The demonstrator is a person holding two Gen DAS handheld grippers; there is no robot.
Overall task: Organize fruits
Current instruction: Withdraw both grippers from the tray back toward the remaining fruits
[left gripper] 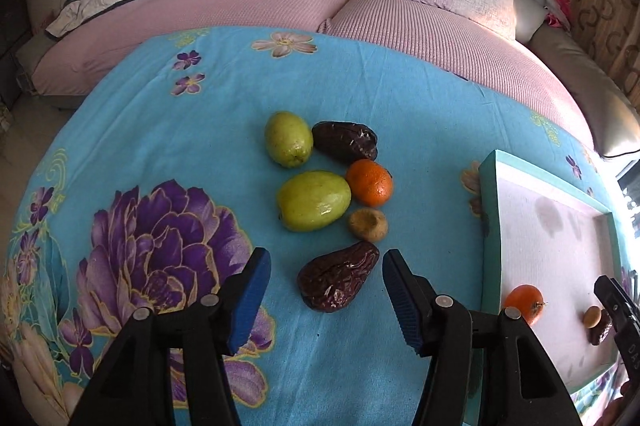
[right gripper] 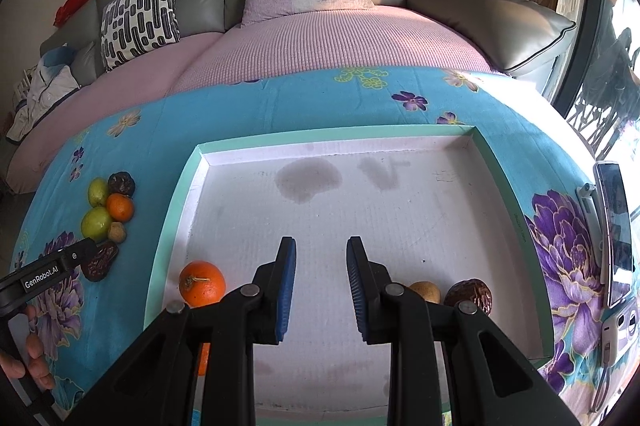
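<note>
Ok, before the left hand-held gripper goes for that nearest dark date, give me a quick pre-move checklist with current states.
1. Left hand-held gripper open and empty: ok.
2. Nearest date lies between its fingers' line, just ahead: ok.
3. Date free of neighbours: cannot tell; the small tan fruit sits very close beyond it.
4. Tray has bare floor for another fruit: ok; only an orange, a tan fruit and a date at its near edge.
5. Right hand-held gripper open and empty: ok.
6. Path to the tray clear: not ok; the right hand-held gripper hovers over it.

Bright window glare, fisheye-warped edges
</note>
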